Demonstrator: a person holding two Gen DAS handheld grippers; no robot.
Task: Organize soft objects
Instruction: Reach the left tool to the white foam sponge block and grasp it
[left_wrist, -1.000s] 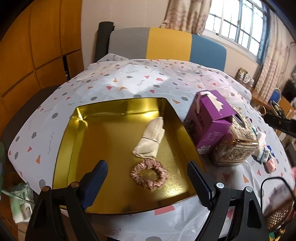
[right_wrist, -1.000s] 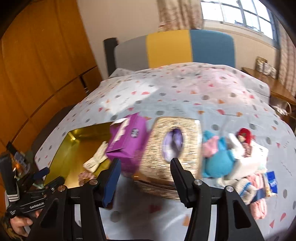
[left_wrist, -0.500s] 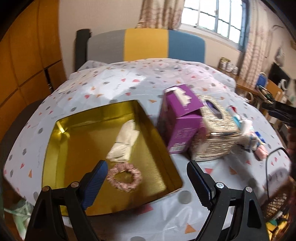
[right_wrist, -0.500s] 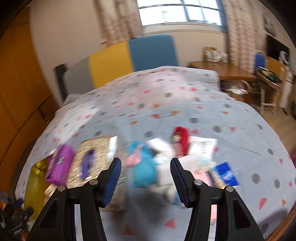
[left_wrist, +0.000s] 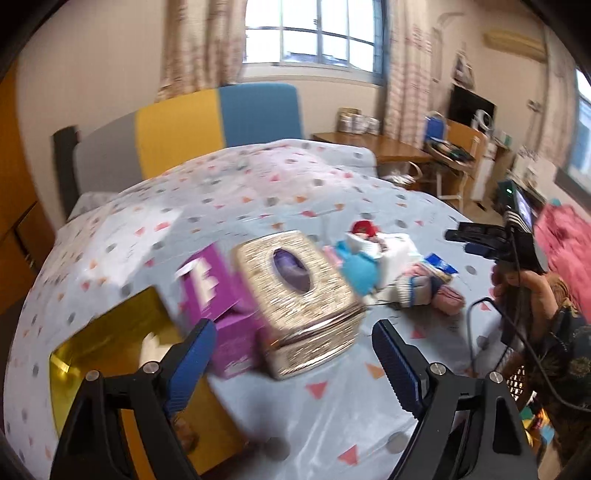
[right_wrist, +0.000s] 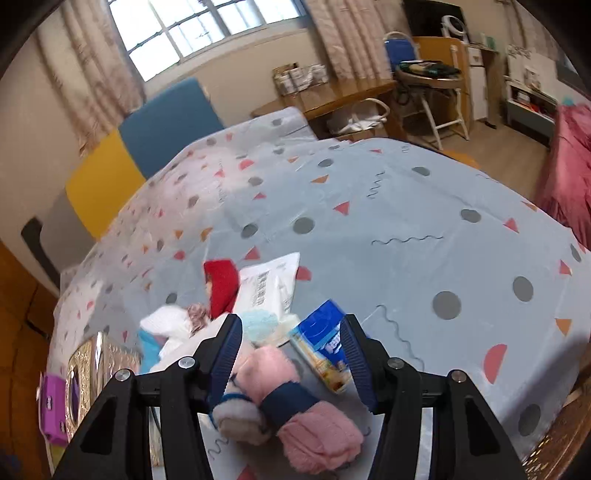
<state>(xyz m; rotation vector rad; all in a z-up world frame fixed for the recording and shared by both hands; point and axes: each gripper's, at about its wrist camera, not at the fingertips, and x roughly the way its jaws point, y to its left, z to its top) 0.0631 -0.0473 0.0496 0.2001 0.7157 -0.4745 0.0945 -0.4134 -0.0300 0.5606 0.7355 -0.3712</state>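
Pink socks between spread right claw

A spotted tablecloth is lying under everything I am looking at. On it, a gold tissue box is sitting just beside a purple carton, the two touching. Beyond the far edge, a chair back in grey, yellow and blue is standing against the wall. Daylight is coming through a window with patterned curtains hanging beside it. A wooden desk is standing to the right.
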